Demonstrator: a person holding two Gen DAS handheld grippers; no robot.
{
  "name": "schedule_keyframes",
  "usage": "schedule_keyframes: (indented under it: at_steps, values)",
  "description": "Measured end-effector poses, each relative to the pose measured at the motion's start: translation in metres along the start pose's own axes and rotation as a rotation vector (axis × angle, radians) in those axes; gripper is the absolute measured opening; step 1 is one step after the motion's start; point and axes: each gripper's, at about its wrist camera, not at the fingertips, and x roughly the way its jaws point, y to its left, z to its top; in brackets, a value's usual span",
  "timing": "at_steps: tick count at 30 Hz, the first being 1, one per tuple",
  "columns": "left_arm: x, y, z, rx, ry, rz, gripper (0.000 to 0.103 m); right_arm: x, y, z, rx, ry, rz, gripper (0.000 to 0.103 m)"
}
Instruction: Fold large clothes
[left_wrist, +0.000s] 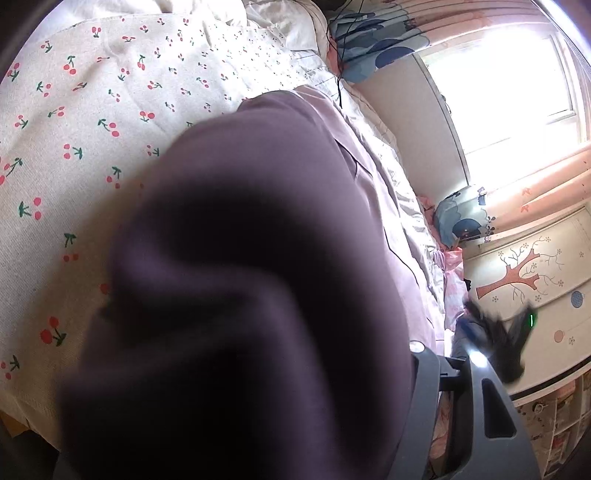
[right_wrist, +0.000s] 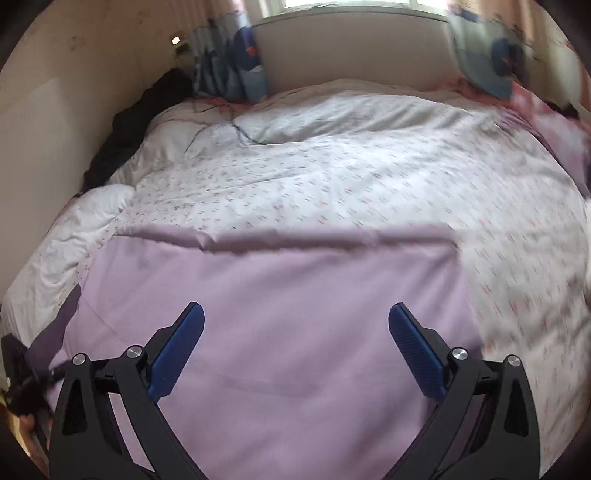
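Matt lilac cloth garment (right_wrist: 280, 295), cherry-print cotton bedspread (left_wrist: 92, 122) — ribbed blue claw pads (right_wrist: 415, 350)

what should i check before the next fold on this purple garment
1. Right gripper empty: ok, jaws wide apart, nothing between them.
2. Purple garment flat on the bed cover: ok in the right wrist view, though its far edge looks slightly rumpled.
3. Left gripper grip: cannot tell, purple cloth bunched against the lens hides the fingertips.
4. Cloth clear of the left camera: not ok.
5. Bed cover around the garment free of other things: ok near it; dark clothing lies off by the wall.
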Motion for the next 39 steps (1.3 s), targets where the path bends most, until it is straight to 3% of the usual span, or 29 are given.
schedule_keyframes:
  at_steps: [3,5,6,9,11,16,17,19,20,24,27,30,34,39]
  values:
    - [-0.001,0.007,-0.006,-0.006,-0.002,0.002,0.064,0.083,0.012,0.027,-0.030,0.093,-0.054,0.097]
    - [0.002,0.003,-0.009,0.001,-0.004,-0.004,0.065,0.155,0.016,0.012,-0.039,0.272,-0.111,0.097]
    - [0.003,0.002,-0.008,0.013,-0.013,-0.001,0.065,0.163,0.014,0.006,-0.037,0.283,-0.118,0.097]
    - [0.005,0.005,-0.010,0.028,-0.023,0.035,0.065,0.146,0.014,0.008,-0.021,0.269,-0.103,0.097]
    - [0.007,0.009,-0.008,0.018,-0.020,0.037,0.065,0.107,0.022,-0.001,-0.050,0.228,-0.030,0.097]
    - [0.011,0.006,-0.004,0.043,-0.031,0.076,0.069,0.008,0.064,-0.044,-0.155,0.098,0.017,0.097]
    - [0.011,0.007,-0.004,0.048,-0.034,0.084,0.071,0.005,0.069,-0.058,-0.171,0.105,0.008,0.097]
    - [0.012,0.005,-0.004,0.069,-0.046,0.110,0.075,0.028,0.074,-0.090,-0.227,0.214,-0.029,0.097]
    - [0.011,0.004,-0.005,0.079,-0.049,0.117,0.080,0.034,0.072,-0.099,-0.228,0.217,-0.026,0.097]
    - [0.013,-0.006,-0.009,0.150,-0.097,0.202,0.081,0.007,0.067,-0.093,-0.110,0.162,0.052,0.097]
    - [0.015,-0.009,-0.007,0.167,-0.113,0.220,0.082,-0.026,0.081,-0.103,-0.143,0.107,0.034,0.097]
    - [0.004,-0.008,-0.017,0.177,-0.120,0.229,0.084,-0.009,0.081,-0.125,-0.161,0.193,-0.018,0.097]
    - [-0.006,-0.006,-0.028,0.201,-0.127,0.249,0.086,-0.009,0.083,-0.126,-0.151,0.189,-0.021,0.097]
    - [-0.009,-0.003,-0.031,0.213,-0.132,0.255,0.086,-0.023,0.099,-0.111,-0.188,0.120,-0.003,0.097]
